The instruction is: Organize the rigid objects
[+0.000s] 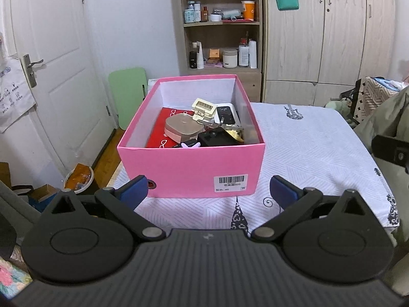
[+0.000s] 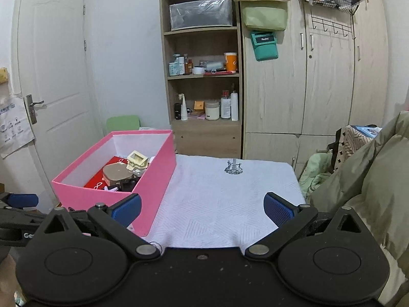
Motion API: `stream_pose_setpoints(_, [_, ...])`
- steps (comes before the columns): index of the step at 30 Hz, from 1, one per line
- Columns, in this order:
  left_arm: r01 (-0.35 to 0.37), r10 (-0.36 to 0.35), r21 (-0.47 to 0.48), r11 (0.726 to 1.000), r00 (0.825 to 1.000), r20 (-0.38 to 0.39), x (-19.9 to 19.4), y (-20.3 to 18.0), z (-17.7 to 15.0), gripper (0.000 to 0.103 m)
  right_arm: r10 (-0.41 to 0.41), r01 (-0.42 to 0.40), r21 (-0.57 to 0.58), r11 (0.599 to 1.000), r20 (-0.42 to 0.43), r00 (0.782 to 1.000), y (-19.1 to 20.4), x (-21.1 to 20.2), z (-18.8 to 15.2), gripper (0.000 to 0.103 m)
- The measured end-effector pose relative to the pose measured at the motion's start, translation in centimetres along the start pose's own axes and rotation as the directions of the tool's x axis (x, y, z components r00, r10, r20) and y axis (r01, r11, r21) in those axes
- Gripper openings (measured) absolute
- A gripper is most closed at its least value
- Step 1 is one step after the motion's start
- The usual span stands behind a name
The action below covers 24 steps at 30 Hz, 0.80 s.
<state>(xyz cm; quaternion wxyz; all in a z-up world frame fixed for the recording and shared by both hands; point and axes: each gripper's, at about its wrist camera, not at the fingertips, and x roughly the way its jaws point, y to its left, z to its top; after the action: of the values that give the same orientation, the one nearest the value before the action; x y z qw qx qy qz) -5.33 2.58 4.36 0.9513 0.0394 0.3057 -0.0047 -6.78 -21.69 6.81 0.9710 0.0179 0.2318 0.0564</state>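
Observation:
A pink cardboard box point(image 1: 189, 168) stands on the white patterned cloth point(image 1: 306, 148), its near wall bearing a barcode label. Inside lie a red flat case point(image 1: 159, 130), a beige rounded case point(image 1: 182, 128), a cream plastic clip-like piece point(image 1: 203, 108), a black and white device point(image 1: 226, 115) and a black block point(image 1: 217, 138). My left gripper point(image 1: 209, 192) stands open just in front of the box's near wall, nothing between its blue pads. My right gripper point(image 2: 202, 208) is open over bare cloth, the pink box point(image 2: 153, 179) to its left. Its blue fingers hold nothing.
A wooden shelf point(image 2: 202, 76) with bottles and jars stands behind, beside a pale wardrobe point(image 2: 319, 81). A white door point(image 1: 51, 64) is at left, with a green board point(image 1: 127, 94) leaning by it. Olive bedding point(image 2: 370, 184) rises at right. Clutter and a bin point(image 1: 79, 179) sit on the floor left.

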Motion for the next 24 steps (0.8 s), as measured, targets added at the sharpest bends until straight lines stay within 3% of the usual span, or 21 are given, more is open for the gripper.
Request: stream_pose_setpoints(24, [-0.035, 0.036, -0.025, 0.999, 0.999, 0.016, 0.0, 0.7, -0.8, 0.103, -0.041, 0.042, -0.043, 0.998, 0.017, 0.999, 0.8, -0.8, -0.8, 0.103])
